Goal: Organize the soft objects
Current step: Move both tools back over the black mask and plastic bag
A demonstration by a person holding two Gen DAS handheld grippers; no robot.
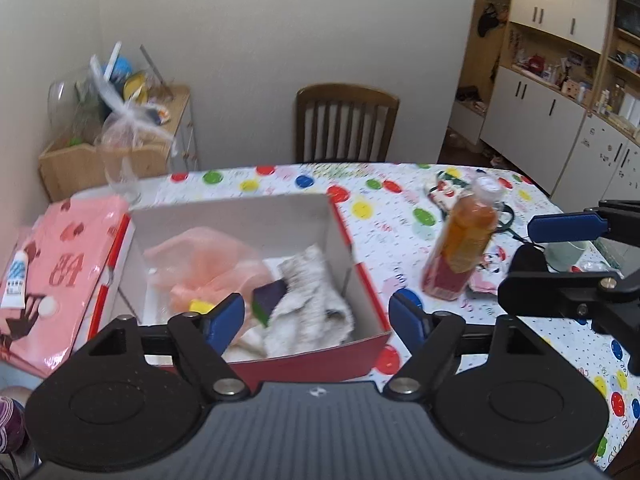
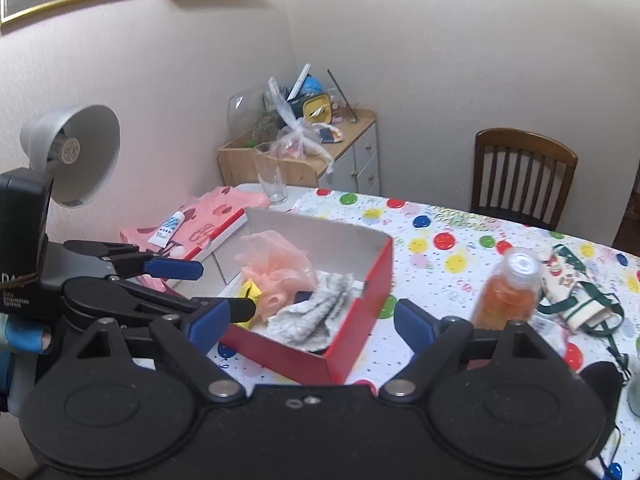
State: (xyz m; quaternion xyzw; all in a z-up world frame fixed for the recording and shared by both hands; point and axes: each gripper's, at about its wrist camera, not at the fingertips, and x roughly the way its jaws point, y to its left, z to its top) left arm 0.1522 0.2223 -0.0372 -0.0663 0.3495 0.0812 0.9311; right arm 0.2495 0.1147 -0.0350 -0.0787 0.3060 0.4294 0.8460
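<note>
We see the red box (image 1: 312, 364) directly ahead of and below the left tool (image 1: 318, 316), its near wall just past the blue fingertips. From the right wrist view the same box (image 2: 360, 320) sits ahead and to the left of the right tool (image 2: 312, 320), which hangs above the desk (image 2: 440, 280) beside it.

Both tools stand with their jaws wide apart. Nothing lies between the fingers of either one, and neither touches the box or its contents. The right tool also shows at the right edge of the left wrist view (image 1: 560, 248), and the left tool at the left of the right wrist view (image 2: 200, 288), both empty.

Inside the box lie the soft things: a peach mesh bath pouf (image 1: 200, 264) toward the left, a crumpled grey-white cloth (image 1: 312, 304) toward the right, and a dark blue and yellow sponge (image 1: 268, 298) wedged between them. A small yellow piece (image 1: 200, 306) peeks out near the pouf; we cannot tell what it is.

On the desk to the right of the box stands an orange bottle (image 1: 464, 244). To the left lies a pink bag (image 1: 64, 272) with a small white tube (image 1: 16, 280) on it.
</note>
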